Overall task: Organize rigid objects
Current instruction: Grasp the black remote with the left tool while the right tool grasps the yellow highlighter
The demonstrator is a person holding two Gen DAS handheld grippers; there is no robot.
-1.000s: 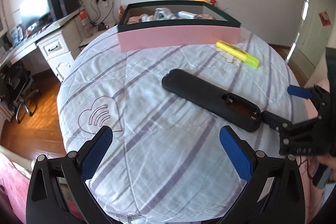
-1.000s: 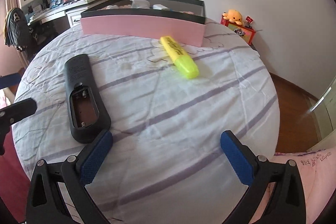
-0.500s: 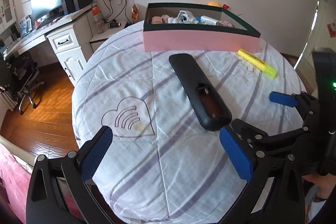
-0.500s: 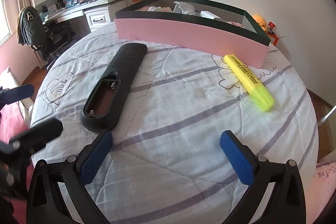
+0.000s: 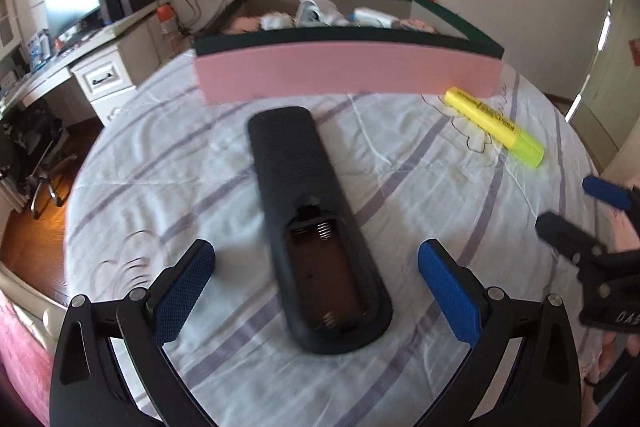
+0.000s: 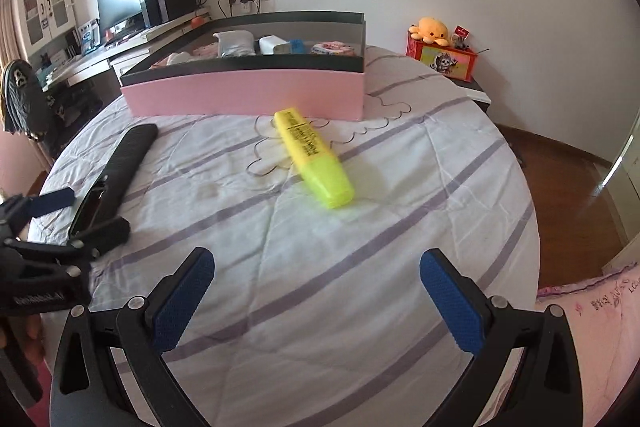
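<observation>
Left wrist view: the left gripper (image 5: 316, 277) is spread wide, grasping nothing, its blue pads flanking the near end of the black remote (image 5: 316, 223), which lies back-up with its battery bay uncovered on the striped bedspread (image 5: 168, 163). Right wrist view: the right gripper (image 6: 316, 283) is likewise spread and empty, and ahead of it the yellow highlighter (image 6: 314, 157) lies near the front of the pink box (image 6: 248, 95), the remote to its left.
</observation>
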